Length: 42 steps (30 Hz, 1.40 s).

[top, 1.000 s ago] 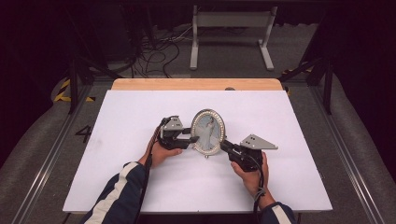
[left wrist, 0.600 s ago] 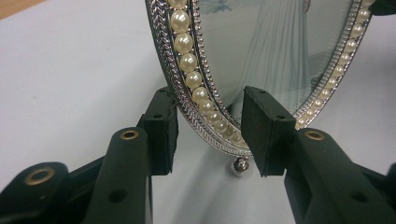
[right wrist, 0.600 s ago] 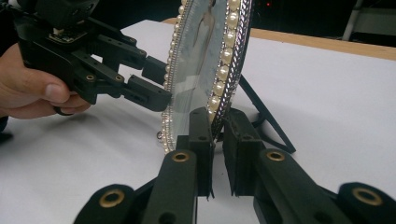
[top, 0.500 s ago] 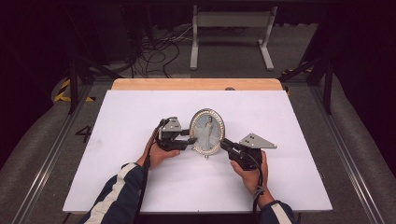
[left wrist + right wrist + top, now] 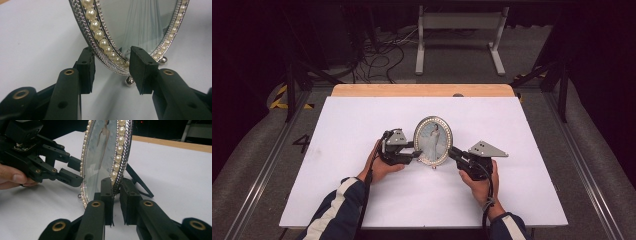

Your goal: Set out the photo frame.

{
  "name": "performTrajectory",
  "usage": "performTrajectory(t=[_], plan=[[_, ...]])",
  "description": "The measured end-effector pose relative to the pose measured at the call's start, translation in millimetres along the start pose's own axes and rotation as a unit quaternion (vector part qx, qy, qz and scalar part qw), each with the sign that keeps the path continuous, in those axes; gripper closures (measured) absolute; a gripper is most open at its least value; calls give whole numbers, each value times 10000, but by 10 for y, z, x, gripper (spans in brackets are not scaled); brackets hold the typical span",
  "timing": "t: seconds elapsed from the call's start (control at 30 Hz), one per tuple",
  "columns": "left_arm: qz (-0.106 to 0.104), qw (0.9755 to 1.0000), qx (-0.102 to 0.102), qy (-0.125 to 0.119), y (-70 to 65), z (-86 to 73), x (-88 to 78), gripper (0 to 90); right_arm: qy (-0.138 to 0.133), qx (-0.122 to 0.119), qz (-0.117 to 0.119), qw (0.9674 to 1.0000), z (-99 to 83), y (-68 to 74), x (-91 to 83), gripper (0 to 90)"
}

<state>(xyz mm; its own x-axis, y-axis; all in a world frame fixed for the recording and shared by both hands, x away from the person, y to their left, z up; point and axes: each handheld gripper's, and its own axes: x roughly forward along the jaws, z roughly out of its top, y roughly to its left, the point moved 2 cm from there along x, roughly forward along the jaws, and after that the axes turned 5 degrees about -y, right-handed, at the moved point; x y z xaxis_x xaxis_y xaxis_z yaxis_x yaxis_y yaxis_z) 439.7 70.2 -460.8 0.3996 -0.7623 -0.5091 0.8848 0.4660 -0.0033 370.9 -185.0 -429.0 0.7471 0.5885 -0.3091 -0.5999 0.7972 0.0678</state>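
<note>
An oval silver photo frame (image 5: 432, 140) rimmed with pearls stands upright in the middle of the white table (image 5: 522, 200), showing a picture of a figure in a pale dress. My left gripper (image 5: 416, 154) comes in from its left. In the left gripper view the jaws (image 5: 112, 60) straddle the frame's (image 5: 100, 35) lower rim, one pad behind and one in front, both against it. My right gripper (image 5: 451, 151) is at the lower right rim. In the right gripper view its pads (image 5: 117, 187) pinch the frame's (image 5: 100, 145) edge; the left gripper (image 5: 77, 171) shows at the far edge.
The frame's dark easel leg (image 5: 138, 182) props it from behind. A wooden strip (image 5: 422, 90) runs along the table's far edge. Beyond it on the floor are a metal stand (image 5: 459, 30) and loose cables (image 5: 377, 55). Bare white tabletop lies all around the frame.
</note>
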Motion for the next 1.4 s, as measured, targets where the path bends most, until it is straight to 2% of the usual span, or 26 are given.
performTrajectory(t=[0.07,0.2,0.47,0.63,0.8,0.93,1.0,1.1,1.3,1.4], plan=[[-6,10000,-10,47,-16,-7,0,575,5,-2,-16,10000,2,-2,3,812],[-2,9996,161,217,-54,-16,5,580,-25,32,-82,10000,-5,-17,2,812],[-71,9997,140,202,-61,-19,1,530,-4,12,-53,10000,3,-31,6,811],[-54,9999,141,47,-54,8,-21,481,-20,30,-124,9999,-1,-27,2,811],[-6,9993,-135,-335,4,39,-93,437,-29,11,-102,9999,3,-23,7,816],[-2,9980,-243,-585,-6,97,-112,417,2,4,-91,10000,2,-36,4,830],[89,9983,-208,-534,-30,117,-102,406,0,-10,-89,10000,3,-38,6,831],[163,9980,-280,-539,-22,113,-113,456,4,-16,-69,10000,4,-43,7,831],[357,9978,-292,-477,-23,113,-126,583,6,-19,-86,10000,2,-44,9,832],[533,9969,-355,-449,-51,110,-125,618,-5,-34,-85,10000,1,-40,13,831]])
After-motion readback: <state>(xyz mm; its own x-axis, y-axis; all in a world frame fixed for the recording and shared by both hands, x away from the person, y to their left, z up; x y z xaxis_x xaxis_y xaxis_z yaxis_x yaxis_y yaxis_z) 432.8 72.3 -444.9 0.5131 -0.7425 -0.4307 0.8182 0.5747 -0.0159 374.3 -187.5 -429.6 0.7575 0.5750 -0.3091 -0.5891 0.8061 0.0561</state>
